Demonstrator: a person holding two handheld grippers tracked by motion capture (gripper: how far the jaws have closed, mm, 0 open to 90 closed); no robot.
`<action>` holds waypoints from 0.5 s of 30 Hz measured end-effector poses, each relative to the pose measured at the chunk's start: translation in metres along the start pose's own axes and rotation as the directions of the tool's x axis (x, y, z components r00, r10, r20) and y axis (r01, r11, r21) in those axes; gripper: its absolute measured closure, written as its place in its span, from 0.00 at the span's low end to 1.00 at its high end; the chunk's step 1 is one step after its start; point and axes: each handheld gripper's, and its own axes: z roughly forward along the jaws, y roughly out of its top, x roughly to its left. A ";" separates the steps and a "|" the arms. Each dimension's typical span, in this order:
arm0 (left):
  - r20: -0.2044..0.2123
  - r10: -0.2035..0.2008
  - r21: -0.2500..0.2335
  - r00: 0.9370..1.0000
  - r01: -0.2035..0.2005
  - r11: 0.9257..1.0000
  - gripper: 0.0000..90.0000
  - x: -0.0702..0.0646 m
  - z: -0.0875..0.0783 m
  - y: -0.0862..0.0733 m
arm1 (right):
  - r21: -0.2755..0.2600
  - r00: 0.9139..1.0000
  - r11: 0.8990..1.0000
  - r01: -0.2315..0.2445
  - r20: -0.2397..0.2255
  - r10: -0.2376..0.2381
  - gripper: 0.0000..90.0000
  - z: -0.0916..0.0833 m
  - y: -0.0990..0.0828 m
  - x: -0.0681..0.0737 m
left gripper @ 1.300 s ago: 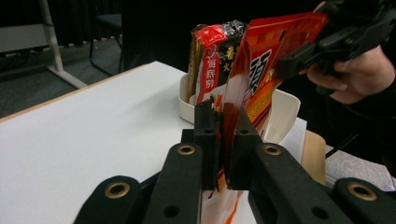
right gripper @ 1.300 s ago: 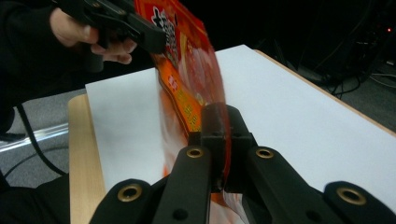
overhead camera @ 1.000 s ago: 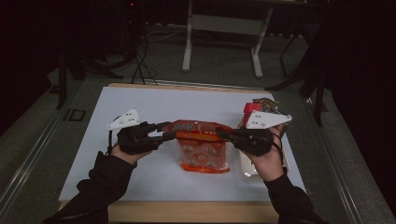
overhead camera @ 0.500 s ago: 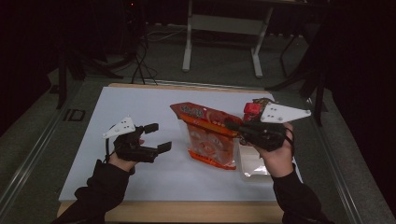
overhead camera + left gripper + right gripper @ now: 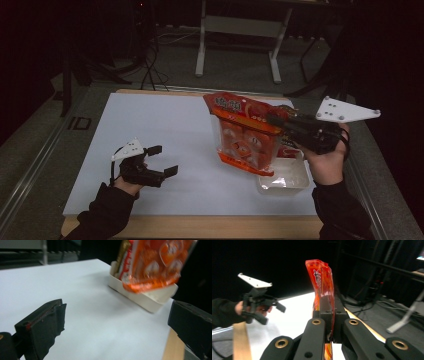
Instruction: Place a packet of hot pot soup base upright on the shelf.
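An orange snack bag (image 5: 244, 134) hangs tilted in the air above the right part of the table, partly over a white tray (image 5: 283, 182). My right gripper (image 5: 273, 119) is shut on the bag's right edge; the right gripper view has the jaws clamped on the bag (image 5: 321, 280) edge-on. My left gripper (image 5: 163, 160) sits low over the white table top at the front left, open, its jaws having just been opening with nothing between them. The left gripper view looks between its wide jaws toward the bag (image 5: 155, 262) and the tray (image 5: 142, 298).
Another red packet (image 5: 288, 150) stands in the tray behind the bag. The white table top (image 5: 165, 120) has a wooden front edge (image 5: 200, 226). A metal stand (image 5: 237, 30) and cables stand on the dark floor beyond the table.
My left gripper let go of the bag, opened, and moved left and down to the table. My right gripper lifted the bag off the table and carried it right, above the tray.
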 end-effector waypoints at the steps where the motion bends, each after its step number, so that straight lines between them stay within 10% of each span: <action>1: -0.002 0.012 -0.002 1.000 -0.012 1.000 0.01 0.000 0.001 -0.003 | -0.001 1.000 1.000 -0.004 0.005 0.004 1.00 -0.002 0.000 -0.001; 6: 0.011 0.085 0.001 0.996 -0.085 0.996 0.01 -0.005 0.006 -0.020 | -0.021 0.999 0.999 -0.040 0.023 0.040 1.00 -0.020 -0.003 -0.011; 15: 0.031 0.097 0.010 0.995 -0.097 0.995 0.01 -0.019 0.008 -0.035 | -0.013 0.994 0.998 -0.067 0.084 0.068 1.00 -0.044 -0.015 -0.027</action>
